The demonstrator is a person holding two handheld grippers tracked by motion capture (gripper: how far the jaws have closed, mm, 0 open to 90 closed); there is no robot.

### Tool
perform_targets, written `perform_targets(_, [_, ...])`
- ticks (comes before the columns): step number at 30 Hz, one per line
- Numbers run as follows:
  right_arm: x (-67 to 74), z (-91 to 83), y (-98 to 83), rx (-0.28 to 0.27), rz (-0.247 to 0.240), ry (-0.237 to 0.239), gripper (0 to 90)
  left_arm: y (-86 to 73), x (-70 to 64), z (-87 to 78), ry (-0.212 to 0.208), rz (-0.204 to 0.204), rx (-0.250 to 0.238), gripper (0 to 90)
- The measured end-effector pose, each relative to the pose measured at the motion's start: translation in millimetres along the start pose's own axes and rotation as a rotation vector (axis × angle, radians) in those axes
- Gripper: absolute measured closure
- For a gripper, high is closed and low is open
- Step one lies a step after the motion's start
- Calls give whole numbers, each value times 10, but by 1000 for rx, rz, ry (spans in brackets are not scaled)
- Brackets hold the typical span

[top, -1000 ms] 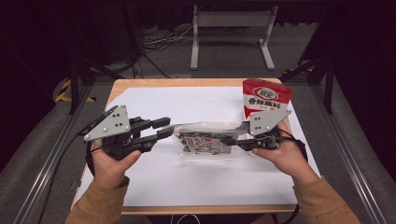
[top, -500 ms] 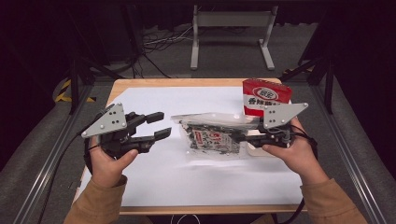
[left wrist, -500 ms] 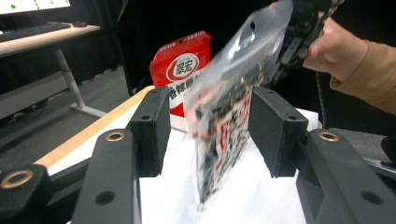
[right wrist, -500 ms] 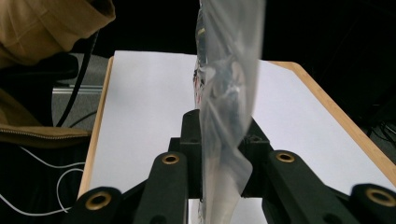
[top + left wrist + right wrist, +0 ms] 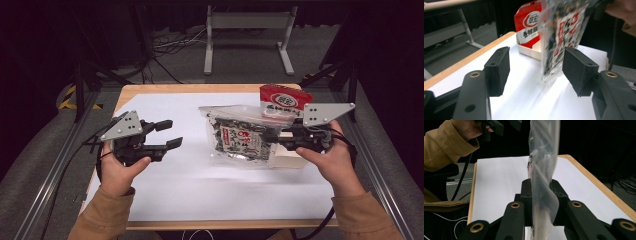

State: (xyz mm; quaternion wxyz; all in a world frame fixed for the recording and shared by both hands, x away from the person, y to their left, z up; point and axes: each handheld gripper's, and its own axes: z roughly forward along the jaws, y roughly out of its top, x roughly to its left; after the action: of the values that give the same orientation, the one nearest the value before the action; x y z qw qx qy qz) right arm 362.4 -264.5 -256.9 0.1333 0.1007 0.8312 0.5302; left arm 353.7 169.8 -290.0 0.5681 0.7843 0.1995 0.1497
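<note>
While my right gripper (image 5: 272, 138) grips the clear zip bag of dark snack pieces (image 5: 240, 140), its jaws are clenched on the bag's edge — in the right gripper view the film (image 5: 544, 170) rises straight up between the two black pads, pinched flat. From the high view the bag hangs above the white sheet (image 5: 210, 190) that covers the wooden table (image 5: 150, 90), at about 1 o'clock from the sheet's middle, with its printed red-and-white label facing up.

My left gripper (image 5: 169, 134) sits at 9 o'clock from the bag, well apart from it. Its jaws have just been opening and now stand released, with nothing pressed between the pads; in the left gripper view (image 5: 536, 72) the bag (image 5: 564, 32) hangs beyond the jaws, nearer the right-hand pad, not touching either.

At 2 o'clock on the table stands a red snack packet with a white oval logo (image 5: 285, 100), upright in a shallow white carton tray (image 5: 290, 161) — the bag and the right gripper overlap its front in the high view. Whether the bag's lower edge touches the sheet I cannot tell.
</note>
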Motion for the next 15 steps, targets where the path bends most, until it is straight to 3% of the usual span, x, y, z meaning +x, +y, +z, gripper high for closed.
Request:
perform_targets(10, [-78, -200, 3, -26, 49, -52, 757, -210, 166, 104, 15, -55, 46, 347])
perform_targets(15, [-119, -307, 11, -42, 78, -74, 757, -283, 237, 123, 26, -63, 56, 336])
